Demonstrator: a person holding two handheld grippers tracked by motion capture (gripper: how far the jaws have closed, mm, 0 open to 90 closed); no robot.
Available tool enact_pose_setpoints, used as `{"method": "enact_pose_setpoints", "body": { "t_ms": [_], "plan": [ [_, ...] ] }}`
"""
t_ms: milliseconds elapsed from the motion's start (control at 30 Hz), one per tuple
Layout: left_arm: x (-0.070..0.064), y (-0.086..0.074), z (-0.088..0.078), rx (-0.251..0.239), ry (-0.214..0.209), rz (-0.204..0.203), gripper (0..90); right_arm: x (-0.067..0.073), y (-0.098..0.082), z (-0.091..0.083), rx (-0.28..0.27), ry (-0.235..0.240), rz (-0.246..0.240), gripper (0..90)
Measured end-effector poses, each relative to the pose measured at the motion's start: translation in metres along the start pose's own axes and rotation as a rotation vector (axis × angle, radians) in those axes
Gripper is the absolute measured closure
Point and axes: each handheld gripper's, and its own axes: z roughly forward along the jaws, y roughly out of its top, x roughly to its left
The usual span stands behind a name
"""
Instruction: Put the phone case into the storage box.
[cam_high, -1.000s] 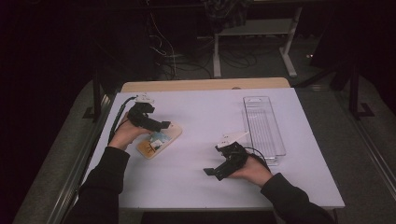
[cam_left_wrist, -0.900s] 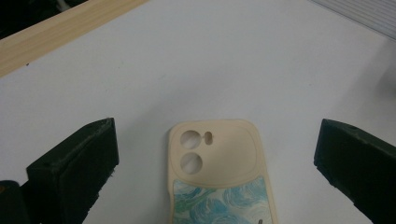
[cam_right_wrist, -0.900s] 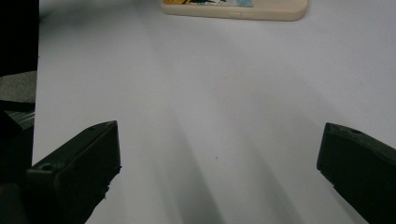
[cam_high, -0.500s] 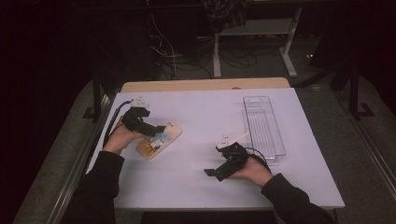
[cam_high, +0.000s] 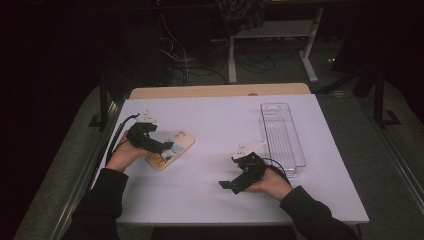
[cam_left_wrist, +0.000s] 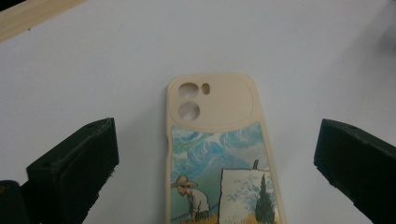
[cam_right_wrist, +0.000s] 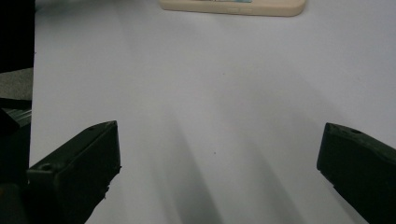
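High view: a person works 2 claws over a white counter (cam_high: 210, 125); the left claw (cam_high: 167, 147) hangs over a cream phone case (cam_high: 171, 149) printed with a painted field scene. Left gripper view: its jaws stand wide apart, the case (cam_left_wrist: 219, 154) lying flat between them, touching neither, camera cutouts at the far end. The right claw (cam_high: 227, 185), also spread and holding nothing, rests well to the side; a clear tray (cam_high: 281, 131) lies beyond it. Judged step: lining up the grasp; next, lower and close on the case's long edges.
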Motion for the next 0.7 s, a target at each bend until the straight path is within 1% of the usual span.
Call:
{"method": "enact_pose_setpoints", "body": {
  "t_ms": [33, 67, 100, 133, 167, 200, 267, 333, 400, 467, 500, 533, 567, 700],
  "plan": [
    [0.000, -0.002, 0.000, 0.007, -0.003, -0.005, 0.0, 0.000, 0.000, 0.000, -0.001, -0.001, -0.001, 0.0],
    [0.000, -0.003, 0.000, 0.005, 0.001, -0.002, 0.0, 0.000, 0.000, 0.000, -0.001, 0.000, -0.001, 0.0],
    [-0.001, -0.004, 0.000, 0.008, -0.002, -0.012, 0.0, 0.000, 0.000, 0.000, -0.001, -0.001, -0.002, 0.0],
    [0.000, -0.005, 0.000, 0.010, -0.002, -0.002, 0.0, 0.000, 0.000, 0.000, -0.002, 0.000, -0.004, 0.0],
    [0.000, -0.006, -0.001, 0.015, -0.001, -0.001, 0.0, 0.000, 0.000, 0.001, 0.000, -0.001, -0.003, 0.0],
    [-0.001, -0.007, 0.000, 0.005, -0.005, -0.021, 0.0, 0.000, 0.000, 0.001, 0.001, 0.000, -0.005, 0.0],
    [0.000, -0.008, -0.001, 0.011, -0.001, -0.003, 0.0, 0.000, 0.000, 0.001, 0.002, -0.002, -0.006, 0.0],
    [-0.002, -0.010, -0.001, 0.014, -0.004, -0.015, 0.0, 0.000, 0.000, 0.001, 0.002, -0.003, -0.005, 0.0],
    [-0.003, -0.012, 0.000, 0.017, -0.001, -0.008, 0.0, 0.000, 0.000, 0.001, 0.001, -0.001, -0.005, 0.0],
    [-0.006, -0.014, 0.000, 0.015, -0.003, -0.028, 0.0, 0.000, 0.000, 0.000, 0.000, -0.002, -0.005, 0.0],
    [-0.005, -0.014, -0.001, 0.029, -0.001, -0.023, 0.0, 0.000, 0.000, 0.000, 0.000, -0.001, 0.000, 0.0],
    [-0.004, -0.015, -0.001, 0.028, 0.005, -0.005, 0.0, 0.000, 0.000, 0.000, 0.000, -0.002, -0.002, 0.0],
    [-0.006, -0.015, -0.001, 0.030, 0.000, -0.025, 0.0, 0.000, 0.000, 0.000, -0.002, -0.001, -0.004, 0.0],
    [-0.004, -0.015, -0.001, 0.028, 0.011, -0.011, 0.0, 0.000, 0.000, 0.000, 0.001, -0.003, -0.009, 0.0]
  ]
}}
